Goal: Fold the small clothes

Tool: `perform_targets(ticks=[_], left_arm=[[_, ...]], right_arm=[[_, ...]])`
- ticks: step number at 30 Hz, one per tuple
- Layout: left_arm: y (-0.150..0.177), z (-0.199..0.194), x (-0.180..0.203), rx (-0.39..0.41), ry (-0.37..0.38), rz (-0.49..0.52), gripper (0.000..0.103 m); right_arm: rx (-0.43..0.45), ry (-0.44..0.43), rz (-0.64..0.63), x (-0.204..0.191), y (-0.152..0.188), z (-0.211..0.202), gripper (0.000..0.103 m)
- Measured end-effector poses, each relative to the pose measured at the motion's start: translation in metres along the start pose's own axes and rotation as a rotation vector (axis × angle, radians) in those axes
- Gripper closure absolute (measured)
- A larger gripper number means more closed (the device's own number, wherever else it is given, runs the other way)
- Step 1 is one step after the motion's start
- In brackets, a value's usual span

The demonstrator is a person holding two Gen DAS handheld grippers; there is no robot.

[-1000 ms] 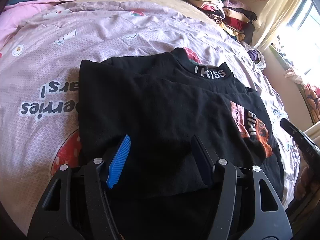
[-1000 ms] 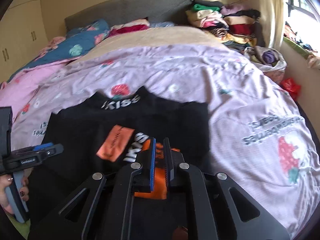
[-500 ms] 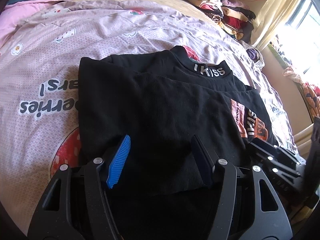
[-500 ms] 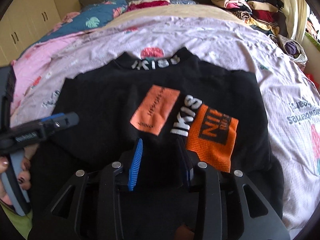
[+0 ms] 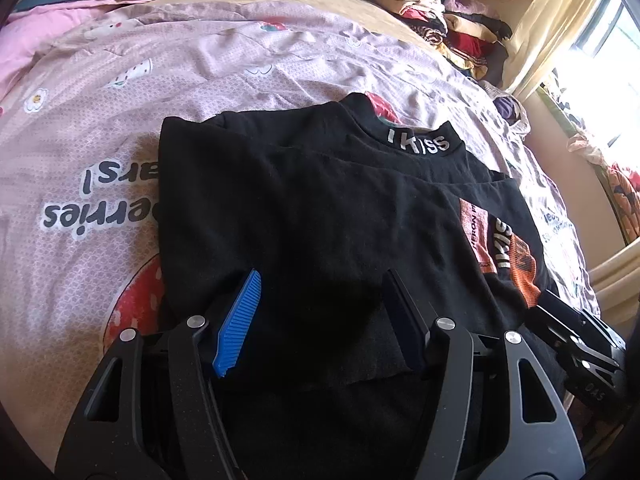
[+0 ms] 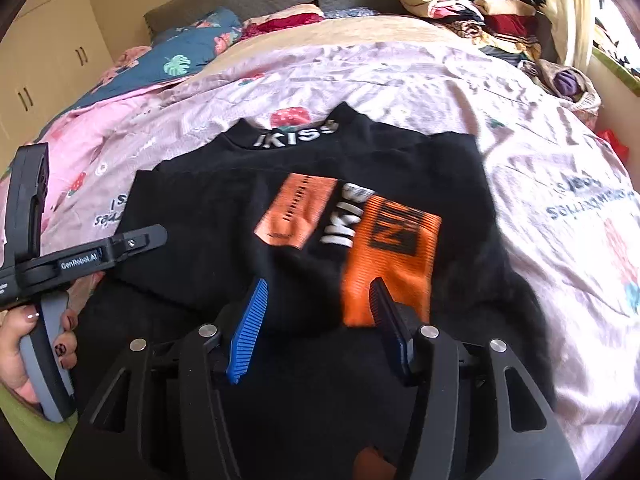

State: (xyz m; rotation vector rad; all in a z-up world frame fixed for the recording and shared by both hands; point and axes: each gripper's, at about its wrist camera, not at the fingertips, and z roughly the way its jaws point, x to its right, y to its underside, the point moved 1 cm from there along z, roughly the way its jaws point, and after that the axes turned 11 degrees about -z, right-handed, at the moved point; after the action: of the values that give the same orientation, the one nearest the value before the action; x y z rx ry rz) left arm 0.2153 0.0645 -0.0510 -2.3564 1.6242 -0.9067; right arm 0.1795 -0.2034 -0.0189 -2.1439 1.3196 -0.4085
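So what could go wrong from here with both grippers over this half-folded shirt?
1. The right gripper is opening above the loose folded-up hem of the black IKISS shirt; with nothing pinned, that flap may slide back open.
2. The left gripper stands open over plain black layers, so closing could grab several layers at once.
3. The wrinkled pink bedspread may let the fold go crooked.

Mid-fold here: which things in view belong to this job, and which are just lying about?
Job:
black shirt, partly folded
left gripper, open above it
right gripper, jaws opening, nothing between them

Lying about:
stack of clothes by the curtain
teal pillow
purple bundle
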Motion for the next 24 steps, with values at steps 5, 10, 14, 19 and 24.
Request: perform_targets(ticks=[5, 10, 14, 19, 24], left_arm=[[-0.001, -0.007, 0.001, 0.003, -0.007, -0.010, 0.048], [0.000, -0.019, 0.004, 0.016, -0.005, -0.010, 0.044], [-0.001, -0.029, 0.008, 0.027, -0.001, -0.005, 0.043], [-0.001, -0.043, 0.016, 0.046, 0.011, 0.010, 0.036], [0.000, -0.054, 0.021, 0.059, 0.018, 0.021, 0.027]], right_arm=[[0.036, 0.006, 0.048, 0.010, 0.002, -0.019, 0.027], [0.066, 0.014, 0.048, 0.009, 0.001, -0.035, 0.016], [0.090, 0.011, 0.051, 0.007, -0.001, -0.048, 0.009], [0.111, 0.006, 0.057, 0.005, -0.003, -0.061, 0.006], [0.129, 0.006, 0.056, 0.002, -0.004, -0.072, 0.005]])
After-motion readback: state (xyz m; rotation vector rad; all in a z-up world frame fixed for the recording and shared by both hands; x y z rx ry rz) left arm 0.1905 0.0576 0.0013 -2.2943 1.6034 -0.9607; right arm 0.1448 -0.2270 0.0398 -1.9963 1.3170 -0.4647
